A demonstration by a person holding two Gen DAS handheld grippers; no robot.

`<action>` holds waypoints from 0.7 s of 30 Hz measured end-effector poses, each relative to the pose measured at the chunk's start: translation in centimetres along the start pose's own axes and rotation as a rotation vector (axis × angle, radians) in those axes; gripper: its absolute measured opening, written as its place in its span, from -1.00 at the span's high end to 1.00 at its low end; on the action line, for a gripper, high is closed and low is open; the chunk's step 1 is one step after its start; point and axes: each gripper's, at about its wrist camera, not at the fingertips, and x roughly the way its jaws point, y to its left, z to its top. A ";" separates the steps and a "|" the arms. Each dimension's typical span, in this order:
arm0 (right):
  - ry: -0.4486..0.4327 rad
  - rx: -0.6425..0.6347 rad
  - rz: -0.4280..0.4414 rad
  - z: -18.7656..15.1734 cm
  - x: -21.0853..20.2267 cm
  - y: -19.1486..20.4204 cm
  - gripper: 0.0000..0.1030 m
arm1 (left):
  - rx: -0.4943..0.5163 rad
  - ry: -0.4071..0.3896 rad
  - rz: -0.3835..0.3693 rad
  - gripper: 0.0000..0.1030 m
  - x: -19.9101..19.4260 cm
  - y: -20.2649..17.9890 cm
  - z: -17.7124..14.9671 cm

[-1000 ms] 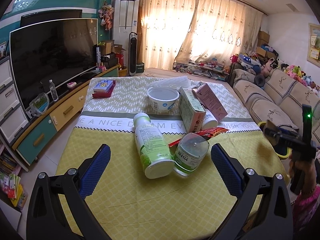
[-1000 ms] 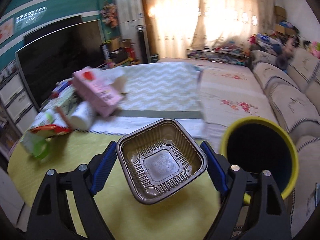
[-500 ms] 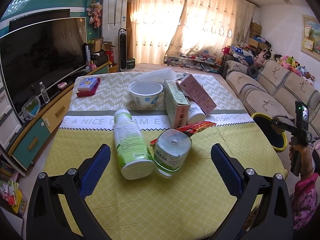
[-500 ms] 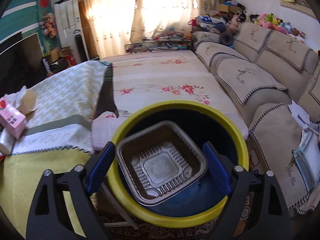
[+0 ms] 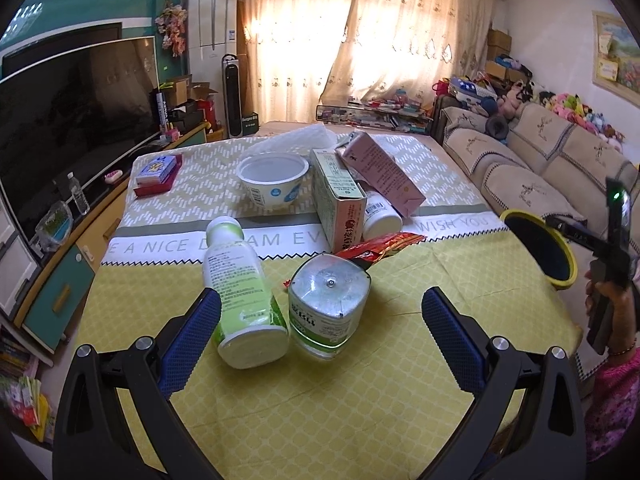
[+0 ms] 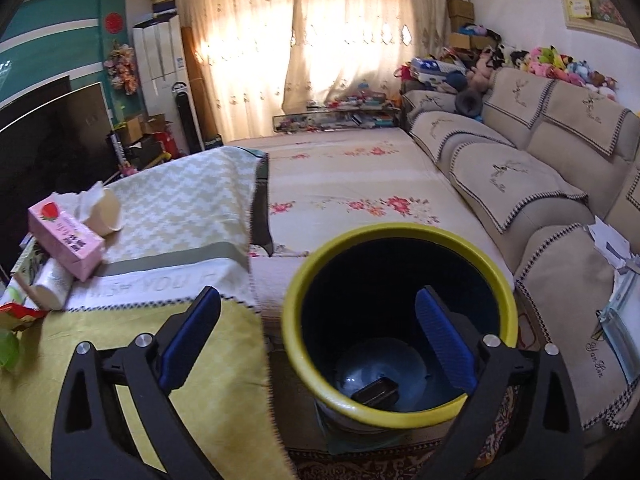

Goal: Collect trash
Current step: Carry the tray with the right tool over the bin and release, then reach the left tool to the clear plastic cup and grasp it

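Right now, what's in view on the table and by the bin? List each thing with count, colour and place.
bottle: 1, green-white, lying at table front
jar: 1, clear, beside bottle
wrapper: 1, red, behind jar
carton: 1, green-white, mid table
pink box: 1, leaning on carton
bowl: 1, white, left of carton
bin: 1, yellow rim, off table's right edge
tray: 1, dark, at bin bottom
left gripper: open, over bottle and jar
right gripper: jaws just opened, empty, over bin

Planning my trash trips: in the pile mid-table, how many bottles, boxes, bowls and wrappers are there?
Bottles: 3, green-label bottle, clear bottle, white bottle
Boxes: 2, green-white box, pink box
Bowls: 1, white bowl
Wrappers: 1, red wrapper
Total: 7
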 end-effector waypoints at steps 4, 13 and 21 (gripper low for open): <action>-0.018 -0.022 0.032 0.0 -1.3 1.3 -0.82 | 0.017 0.011 -0.018 -0.93 1.6 0.0 0.0; -0.021 -0.012 0.052 0.4 -1.8 1.6 -0.83 | 0.084 0.019 -0.079 -0.82 4.9 -0.4 0.5; -0.005 0.000 0.066 0.0 -1.1 1.5 -0.83 | 0.116 0.066 -0.083 -0.32 6.7 -0.9 0.6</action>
